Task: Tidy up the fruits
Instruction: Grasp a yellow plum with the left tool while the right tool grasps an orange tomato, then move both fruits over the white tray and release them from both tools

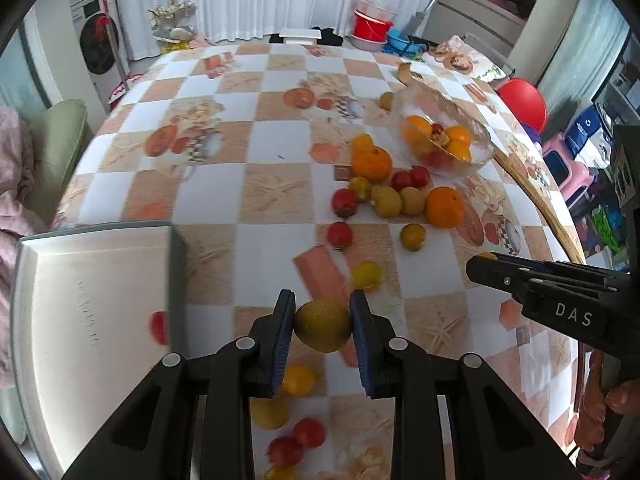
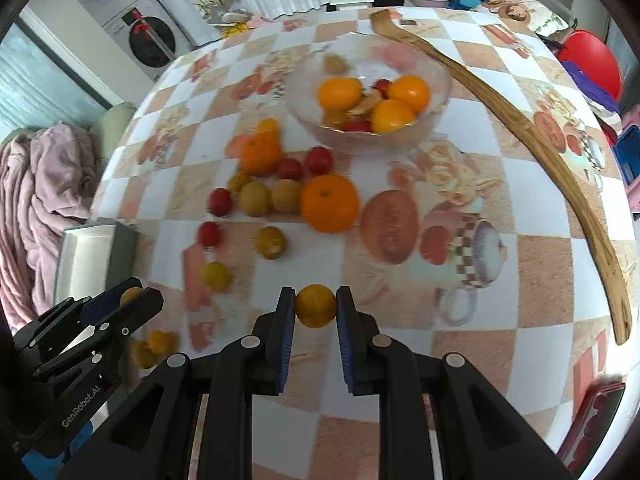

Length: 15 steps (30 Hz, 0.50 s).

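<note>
My left gripper is shut on a yellow-green fruit, held above the table; it shows from the side in the right wrist view. My right gripper is shut on a small yellow fruit; it also shows in the left wrist view. Several loose fruits lie on the table: oranges, red plums, yellow-green fruits. A glass bowl holds oranges and small fruits. A metal tray with one red fruit sits at the left.
A long curved wooden piece lies along the table's right side. A dark red object sits at the near right edge. More small fruits lie under my left gripper. A green sofa with a pink blanket stands beyond the left edge.
</note>
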Each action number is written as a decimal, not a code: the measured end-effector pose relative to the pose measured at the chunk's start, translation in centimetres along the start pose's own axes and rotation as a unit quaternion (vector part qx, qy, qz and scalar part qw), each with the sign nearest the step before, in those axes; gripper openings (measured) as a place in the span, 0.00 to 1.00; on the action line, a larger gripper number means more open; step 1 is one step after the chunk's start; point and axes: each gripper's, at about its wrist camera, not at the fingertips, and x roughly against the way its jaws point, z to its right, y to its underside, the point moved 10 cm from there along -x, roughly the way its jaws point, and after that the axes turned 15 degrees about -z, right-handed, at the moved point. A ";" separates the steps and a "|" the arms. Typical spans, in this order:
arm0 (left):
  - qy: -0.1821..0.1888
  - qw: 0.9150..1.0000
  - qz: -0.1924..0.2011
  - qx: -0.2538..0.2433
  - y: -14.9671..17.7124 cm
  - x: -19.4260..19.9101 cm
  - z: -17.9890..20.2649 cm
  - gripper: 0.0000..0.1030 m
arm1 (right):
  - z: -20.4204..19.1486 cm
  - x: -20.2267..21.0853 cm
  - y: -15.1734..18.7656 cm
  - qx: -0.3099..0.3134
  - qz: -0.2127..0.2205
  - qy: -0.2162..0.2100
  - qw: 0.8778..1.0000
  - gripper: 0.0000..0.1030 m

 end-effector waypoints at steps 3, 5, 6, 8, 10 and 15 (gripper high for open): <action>-0.003 1.000 0.007 0.009 0.5 1.0 -1.4 0.29 | -1.6 0.2 0.3 0.010 0.000 -0.004 1.000 0.22; -0.003 1.000 0.011 0.016 0.9 1.5 -2.3 0.29 | -2.7 0.1 0.4 0.017 -0.002 -0.006 1.000 0.22; -0.004 1.000 0.014 0.019 1.2 1.9 -2.9 0.29 | -3.2 0.1 0.5 0.021 -0.003 -0.007 1.000 0.22; -0.008 1.000 0.018 0.025 1.6 2.5 -4.0 0.29 | -4.5 -0.1 0.7 0.031 -0.005 -0.009 0.999 0.22; -0.014 0.999 0.022 0.032 2.2 3.0 -5.3 0.29 | -5.8 -0.2 0.9 0.040 -0.005 -0.011 0.999 0.22; -0.028 0.998 0.026 0.057 3.8 4.1 -8.9 0.29 | -9.6 -0.6 1.2 0.067 -0.010 -0.018 0.998 0.22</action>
